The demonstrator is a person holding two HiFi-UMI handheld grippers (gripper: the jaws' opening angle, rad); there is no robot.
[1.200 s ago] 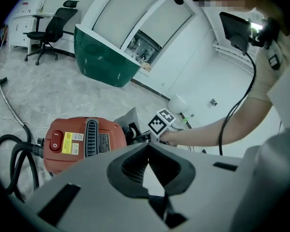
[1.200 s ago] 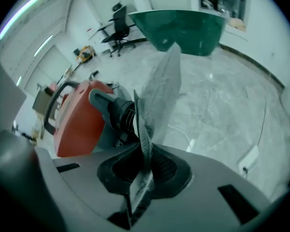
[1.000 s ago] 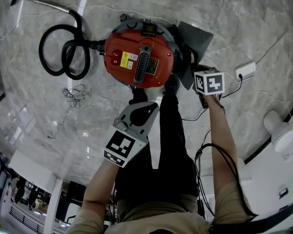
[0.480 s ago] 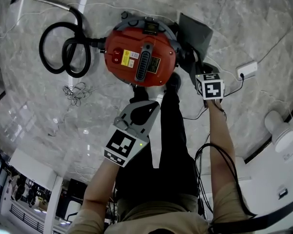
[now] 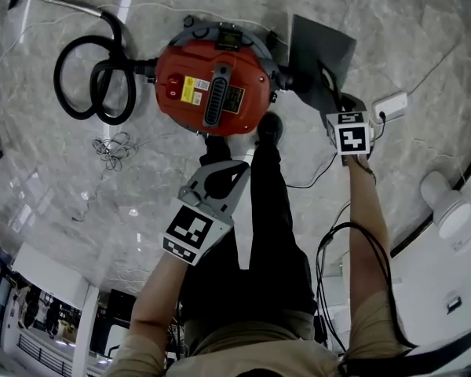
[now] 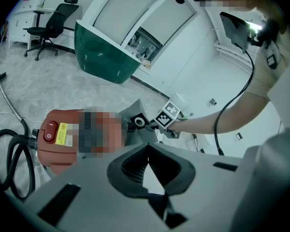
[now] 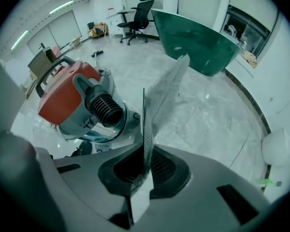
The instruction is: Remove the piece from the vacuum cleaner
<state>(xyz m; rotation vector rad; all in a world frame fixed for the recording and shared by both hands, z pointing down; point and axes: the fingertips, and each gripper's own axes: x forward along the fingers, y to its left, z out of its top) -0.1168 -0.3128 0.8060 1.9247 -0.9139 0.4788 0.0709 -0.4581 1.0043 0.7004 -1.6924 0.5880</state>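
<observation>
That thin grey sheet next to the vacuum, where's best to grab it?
By its edge, coming in edge-on so the jaws press its two flat faces. The grey sheet is thin and flat; the right gripper pinches it that way.

— How's the light?
— Bright and even. Ceiling strip lights [image 7: 63, 6] throw pale glare streaks on the polished marble floor [image 5: 129, 2].
— Shadows?
— Soft and faint, close under the vacuum cleaner [image 7: 63, 98].
— Sharpness?
— Crisp mid-frame. All views bow hard at the rims and go dark in the corners. The bodies of the left tool [image 6: 147, 146] and right tool [image 7: 144, 149] sit out of focus.
</observation>
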